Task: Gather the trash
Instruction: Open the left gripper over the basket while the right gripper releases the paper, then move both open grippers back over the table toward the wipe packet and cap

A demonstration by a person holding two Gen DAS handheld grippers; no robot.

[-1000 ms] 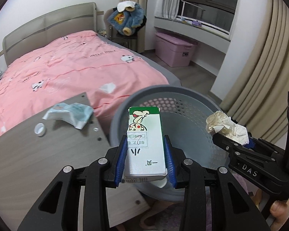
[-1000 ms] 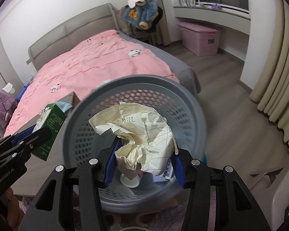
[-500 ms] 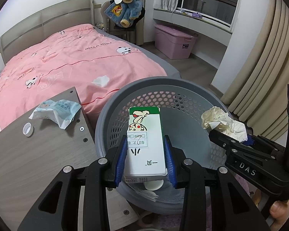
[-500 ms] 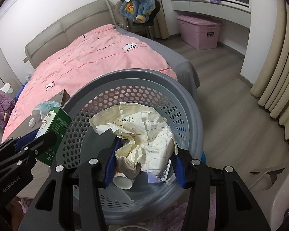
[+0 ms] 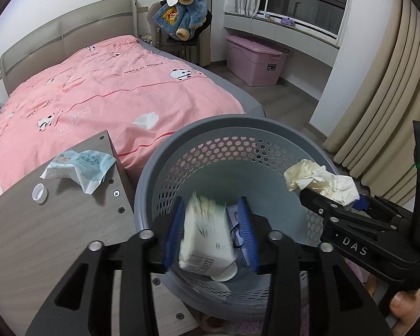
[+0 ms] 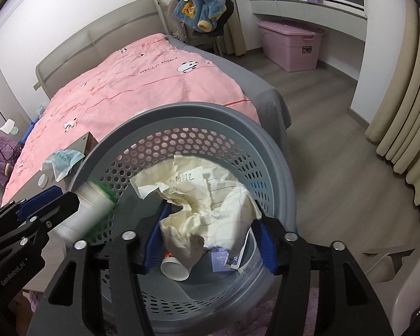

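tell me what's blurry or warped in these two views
Left wrist view: the carton between the left tool's pads is motion-smeared, the basket sharp. Right wrist view: the same carton is a streak, the crumpled paper crisp. Both: fisheye bends the curtains, corners vignette black.

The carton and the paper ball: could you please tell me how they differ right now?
The carton is a boxy, blurred shape dropping free between the open left gripper pads; the paper ball is sharp, crumpled, and clamped in the right gripper. The carton is white with green; the paper ball is cream with ruled lines. Both are over the gray basket.
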